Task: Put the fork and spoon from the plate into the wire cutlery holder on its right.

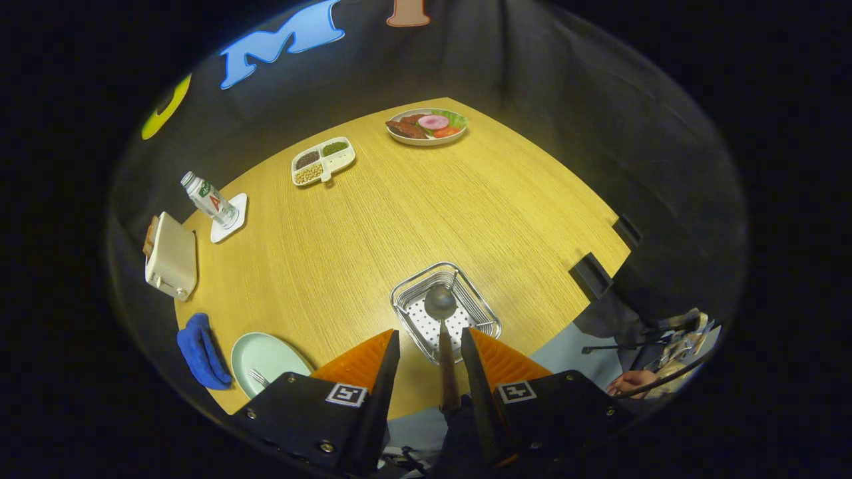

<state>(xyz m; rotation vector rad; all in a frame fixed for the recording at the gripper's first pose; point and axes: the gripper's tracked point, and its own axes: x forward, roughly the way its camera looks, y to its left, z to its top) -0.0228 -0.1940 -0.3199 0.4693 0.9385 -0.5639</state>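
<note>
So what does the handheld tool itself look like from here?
The tool has two flat tapering fingers running forward from black housing blocks, each block carrying a square black-and-white marker tag and visible screws. Ribbed orange wedges sit outside each finger.

Gripper (429,346) body — two black housing blocks, one behind each finger, matte, angular, with small round screws along their edges. Each block carries a square white fiducial tag printed with a black pattern. Fingers (385,372) are long flat blades tapering forward; orange ribbed wedge panels flank them on the outer sides. Thin dark cables trail beneath the housings — their routing can't be made out.
</note>
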